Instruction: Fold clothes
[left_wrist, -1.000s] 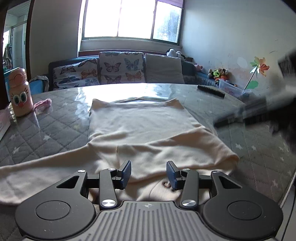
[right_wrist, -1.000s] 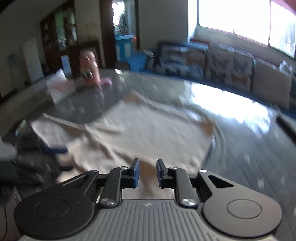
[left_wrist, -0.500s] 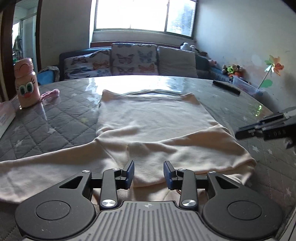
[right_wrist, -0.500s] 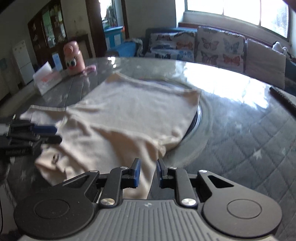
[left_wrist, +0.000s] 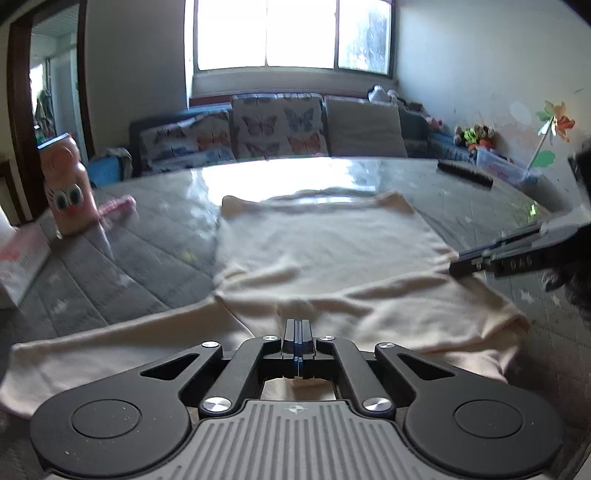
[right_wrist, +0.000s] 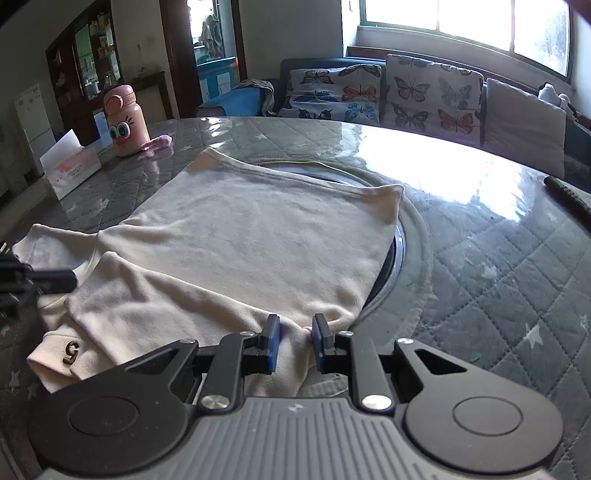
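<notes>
Tissue box: at the far left of your right wrist view, a white and pink carton on the quilted table cover.
Pink bottle: upright just right of the box, cartoon eyes facing you; a small pink cloth lies beside its base.
Left gripper: your fingers are pressed fully together, pads meeting. A scrap of cream fabric shows below them near the body of the tool; whether the pads pinch cloth I cannot tell. In the right wrist view only its dark tip shows at the left edge, over the folded sleeve.
Cream shirt: spread flat in the middle of the table, hem toward the window, partly over the round glass turntable. One long sleeve trails out to the left in your left wrist view; the other is folded across the chest toward you. A small brown mark sits near the neck edge on the left.
Right gripper: your fingers stand narrowly apart, with a ridge of the shirt's near right corner between the blue pads; whether the pads press it is unclear.
Dark remote-like bar: far right on the table, well apart from the shirt.
Sofa: behind the table, butterfly cushions under the window.
</notes>
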